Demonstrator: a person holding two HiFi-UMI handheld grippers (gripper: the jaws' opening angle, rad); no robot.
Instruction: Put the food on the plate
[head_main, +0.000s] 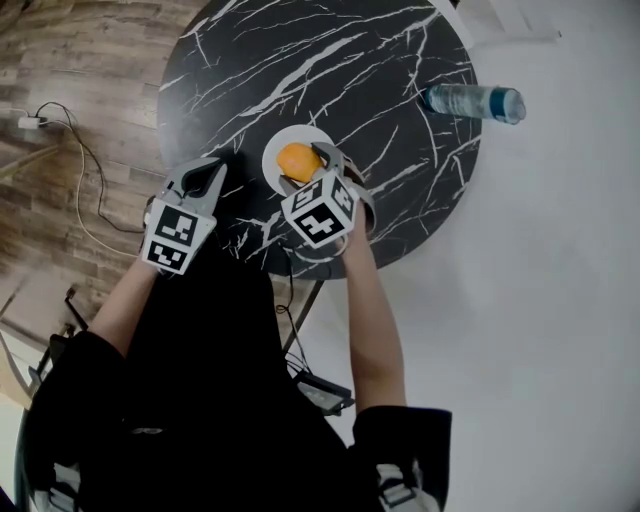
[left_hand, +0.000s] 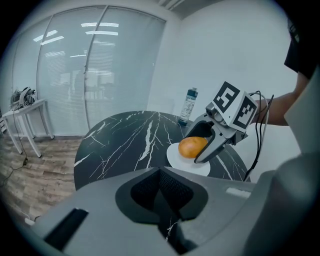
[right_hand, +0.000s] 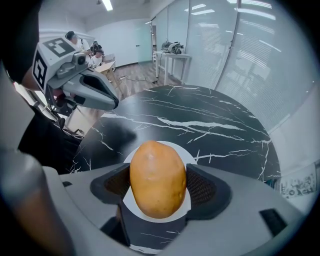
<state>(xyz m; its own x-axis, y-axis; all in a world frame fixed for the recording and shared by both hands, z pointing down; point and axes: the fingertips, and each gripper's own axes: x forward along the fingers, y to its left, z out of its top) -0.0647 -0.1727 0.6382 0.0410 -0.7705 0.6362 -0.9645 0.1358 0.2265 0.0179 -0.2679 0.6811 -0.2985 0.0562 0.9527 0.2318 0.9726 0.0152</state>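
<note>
A person's right claw (head_main: 308, 165) grips a potato (head_main: 295, 162) by its sides, holding it above a white plate (head_main: 290, 135) on a round black marble worktop (head_main: 330, 70). The right gripper view shows the potato (right_hand: 158, 179) standing on end between the two dark pads, with the plate's rim (right_hand: 184, 151) showing behind it. No view settles whether the potato touches the plate.

The left claw (head_main: 213, 172) hangs just beside the plate at the worktop's near edge. Its jaws are drawn together with nothing between them. From the right gripper view it reads as a single grey beak (right_hand: 107, 100) pointing across the marble (right_hand: 210, 120).

No brand or word can be read anywhere. The only print is the black-and-white square markers on each claw's cube. A clear water bottle (head_main: 470, 102) lies at the worktop's far right edge in the head view, well apart from the plate. It carries a pale label too small to read. In the left gripper view the bottle (left_hand: 188, 106) stands behind the right claw (left_hand: 202, 142), the potato (left_hand: 192, 147) and the plate (left_hand: 185, 165).

A thin cable (head_main: 85, 160) trails over the wood floor to the left of the worktop. Glass walls with blinds close the room, a side table (left_hand: 22, 107) with equipment stands by them, and people (right_hand: 82, 45) sit at a desk in the far background.
</note>
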